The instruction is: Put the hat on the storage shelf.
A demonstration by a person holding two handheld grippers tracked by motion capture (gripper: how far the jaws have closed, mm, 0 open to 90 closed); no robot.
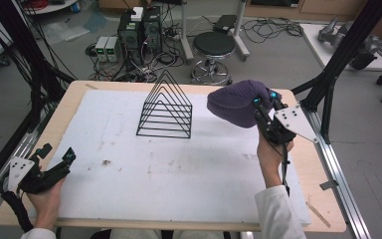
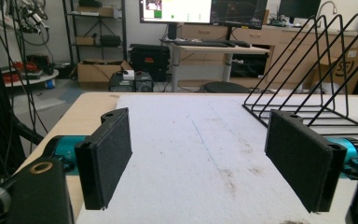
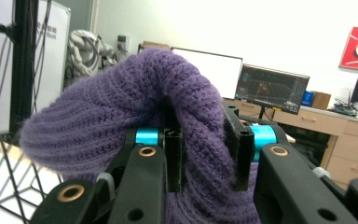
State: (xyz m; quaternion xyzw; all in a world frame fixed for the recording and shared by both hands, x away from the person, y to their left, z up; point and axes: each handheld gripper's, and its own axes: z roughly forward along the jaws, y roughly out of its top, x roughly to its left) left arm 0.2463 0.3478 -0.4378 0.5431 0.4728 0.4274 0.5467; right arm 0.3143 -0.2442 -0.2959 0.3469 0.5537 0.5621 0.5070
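Note:
A purple knitted beanie (image 1: 236, 103) hangs in the air over the table's far right part, pinched at its right side by my right gripper (image 1: 263, 103). In the right gripper view the beanie (image 3: 121, 116) bulges up and to the left, and my right gripper (image 3: 206, 156) is shut on a fold of its knit. A black wire rack (image 1: 166, 107) of triangular dividers stands at the middle back of the white mat (image 1: 144, 164), left of the beanie. My left gripper (image 1: 57, 154) rests low at the table's front left, and in its own view my left gripper (image 2: 205, 158) stands open with nothing between the pads.
The wire rack (image 2: 317, 79) shows at the right in the left gripper view. Black frame poles (image 1: 338, 55) rise at the table's right edge. Beyond the far edge are a round stool (image 1: 213, 47) and computer boxes (image 1: 139, 32) with cables on the floor.

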